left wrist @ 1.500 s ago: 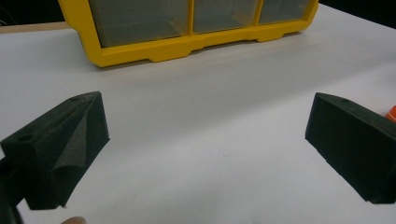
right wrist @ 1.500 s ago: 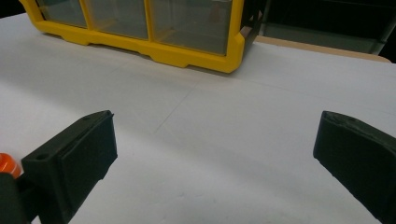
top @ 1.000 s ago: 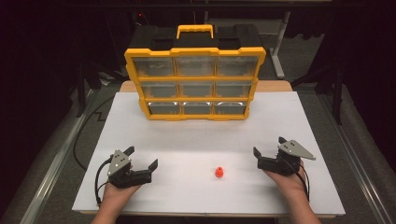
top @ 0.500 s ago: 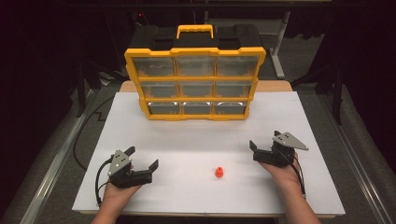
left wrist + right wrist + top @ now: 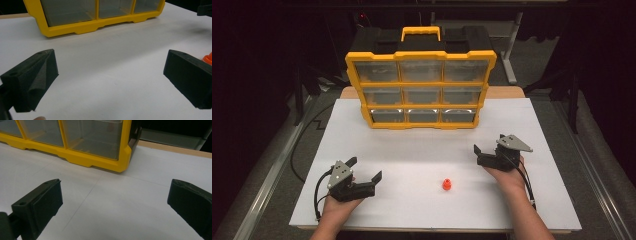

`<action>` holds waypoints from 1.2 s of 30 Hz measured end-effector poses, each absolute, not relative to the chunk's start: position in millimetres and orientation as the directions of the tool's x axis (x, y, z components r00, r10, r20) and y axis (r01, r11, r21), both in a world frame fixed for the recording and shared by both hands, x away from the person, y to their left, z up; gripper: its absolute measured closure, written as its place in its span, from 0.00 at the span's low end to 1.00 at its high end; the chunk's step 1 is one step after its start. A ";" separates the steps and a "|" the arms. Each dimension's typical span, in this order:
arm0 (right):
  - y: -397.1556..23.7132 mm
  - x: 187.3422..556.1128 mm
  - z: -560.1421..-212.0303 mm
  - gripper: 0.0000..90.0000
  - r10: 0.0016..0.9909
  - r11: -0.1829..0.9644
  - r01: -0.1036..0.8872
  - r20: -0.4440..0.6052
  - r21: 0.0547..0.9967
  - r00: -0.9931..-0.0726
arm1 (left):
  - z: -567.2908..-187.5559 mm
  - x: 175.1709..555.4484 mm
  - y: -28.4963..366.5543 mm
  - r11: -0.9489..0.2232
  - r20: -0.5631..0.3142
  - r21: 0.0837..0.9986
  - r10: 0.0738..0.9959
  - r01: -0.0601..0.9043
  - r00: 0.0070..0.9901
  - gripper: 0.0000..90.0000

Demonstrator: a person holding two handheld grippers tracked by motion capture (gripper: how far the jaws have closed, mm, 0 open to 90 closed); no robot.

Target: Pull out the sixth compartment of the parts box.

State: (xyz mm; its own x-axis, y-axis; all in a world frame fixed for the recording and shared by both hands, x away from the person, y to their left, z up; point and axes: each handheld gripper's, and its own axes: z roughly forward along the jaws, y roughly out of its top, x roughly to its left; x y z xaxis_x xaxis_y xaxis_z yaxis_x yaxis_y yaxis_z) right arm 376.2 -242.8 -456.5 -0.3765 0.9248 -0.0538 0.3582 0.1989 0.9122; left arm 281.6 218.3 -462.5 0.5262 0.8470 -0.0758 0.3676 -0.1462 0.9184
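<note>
The orange piece (image 5: 447, 185) lies on the white table (image 5: 422, 150) between the two grippers. It is a little nearer to the right gripper (image 5: 482, 155), toward the person from it. Both the right and the left gripper (image 5: 364, 172) are spread and empty.

Left tongs (image 5: 364, 170) low, jaws spread, right tongs (image 5: 489, 143) raised, jaws spread
</note>
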 end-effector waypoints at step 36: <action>-253.2 374.4 -449.6 0.00 0.919 0.251 0.368 -0.100 0.895 -0.381 | -463.2 282.8 218.6 -0.153 -0.077 0.906 0.858 0.395 0.508 0.01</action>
State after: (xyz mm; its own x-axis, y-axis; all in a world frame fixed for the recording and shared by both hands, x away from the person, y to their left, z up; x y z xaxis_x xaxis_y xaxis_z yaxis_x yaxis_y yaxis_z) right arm 374.4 -253.2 -449.6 -0.3812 0.9190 -0.1004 0.3683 0.2505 0.8953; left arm 282.8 218.6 -463.2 0.5082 0.8578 -0.0767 0.3952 -0.1531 0.9058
